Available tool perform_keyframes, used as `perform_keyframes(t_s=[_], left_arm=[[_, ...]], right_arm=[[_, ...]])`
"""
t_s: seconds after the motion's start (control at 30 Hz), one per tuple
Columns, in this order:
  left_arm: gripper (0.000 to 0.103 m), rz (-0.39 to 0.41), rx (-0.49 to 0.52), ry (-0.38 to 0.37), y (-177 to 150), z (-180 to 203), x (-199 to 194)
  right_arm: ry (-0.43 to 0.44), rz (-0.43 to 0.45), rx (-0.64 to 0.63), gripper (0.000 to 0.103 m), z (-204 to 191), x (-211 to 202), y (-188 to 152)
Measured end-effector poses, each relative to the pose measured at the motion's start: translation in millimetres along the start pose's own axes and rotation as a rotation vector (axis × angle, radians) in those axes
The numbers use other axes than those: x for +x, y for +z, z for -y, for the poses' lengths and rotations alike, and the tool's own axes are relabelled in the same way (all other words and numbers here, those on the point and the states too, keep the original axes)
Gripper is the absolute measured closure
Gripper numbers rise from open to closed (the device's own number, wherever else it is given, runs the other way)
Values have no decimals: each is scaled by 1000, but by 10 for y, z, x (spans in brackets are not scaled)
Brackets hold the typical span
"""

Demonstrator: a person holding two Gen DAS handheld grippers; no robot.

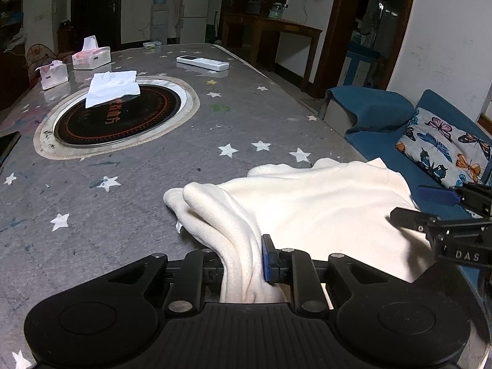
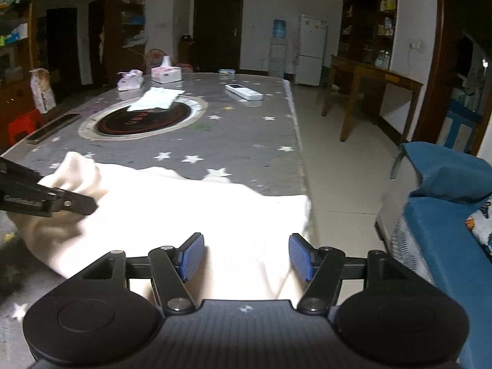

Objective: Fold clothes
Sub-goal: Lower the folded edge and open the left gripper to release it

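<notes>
A cream fleece garment point(image 1: 313, 203) lies at the near right corner of the grey star-patterned table point(image 1: 153, 184). My left gripper point(image 1: 243, 261) is shut on a bunched fold of the garment. In the right wrist view the garment point(image 2: 190, 209) spreads below my right gripper point(image 2: 246, 256), which is open, its blue pads point(image 2: 192, 255) hovering just over the cloth. The right gripper also shows at the right edge of the left wrist view point(image 1: 430, 206). The left gripper shows at the left of the right wrist view point(image 2: 61, 203).
A round black hotplate point(image 1: 120, 117) with a white tissue point(image 1: 110, 90) on it sits mid-table. Two tissue boxes point(image 1: 90, 57) and a white remote point(image 1: 203, 62) lie further back. A blue sofa point(image 1: 384, 123) with a butterfly cushion point(image 1: 446, 144) stands to the right.
</notes>
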State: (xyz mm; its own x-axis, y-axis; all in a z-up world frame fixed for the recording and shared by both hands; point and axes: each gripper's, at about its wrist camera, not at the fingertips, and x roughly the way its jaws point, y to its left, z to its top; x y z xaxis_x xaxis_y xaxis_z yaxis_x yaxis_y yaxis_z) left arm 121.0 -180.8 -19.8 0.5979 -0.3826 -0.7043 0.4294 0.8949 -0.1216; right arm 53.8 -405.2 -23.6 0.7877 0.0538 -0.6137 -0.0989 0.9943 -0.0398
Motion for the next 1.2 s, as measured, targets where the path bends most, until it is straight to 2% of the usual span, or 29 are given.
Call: perform_keyframes(t_s=[0.2, 0.5, 0.73, 0.83, 0.9, 0.93, 1.0, 1.13, 1.2], left_arm=[[83, 0, 5, 0, -30, -54, -37], [79, 0, -1, -8, -63, -132, -69], [58, 13, -1, 24, -89, -188, -90], [53, 14, -4, 35, -93, -213, -97], [50, 15, -7, 40, -95, -227, -102], [45, 15, -7, 50, -95, -231, -104], [44, 15, -10, 61, -97, -245, -109], [36, 19, -18, 76, -114, -292, -139], [32, 24, -21, 84, -122, -322, -156]], right_arm=[[64, 6, -15, 40, -178, -21, -51], [81, 0, -2, 32, -240, 27, -139], [79, 7, 9, 27, -194, -25, -149], [81, 17, 9, 18, -197, -28, -128], [82, 28, 7, 17, -213, -32, -107], [87, 33, 8, 14, -220, -33, -95], [96, 41, 10, 8, -242, -18, -70], [104, 34, 11, 5, -283, 45, -62], [105, 24, 19, 1, -296, 71, -73]])
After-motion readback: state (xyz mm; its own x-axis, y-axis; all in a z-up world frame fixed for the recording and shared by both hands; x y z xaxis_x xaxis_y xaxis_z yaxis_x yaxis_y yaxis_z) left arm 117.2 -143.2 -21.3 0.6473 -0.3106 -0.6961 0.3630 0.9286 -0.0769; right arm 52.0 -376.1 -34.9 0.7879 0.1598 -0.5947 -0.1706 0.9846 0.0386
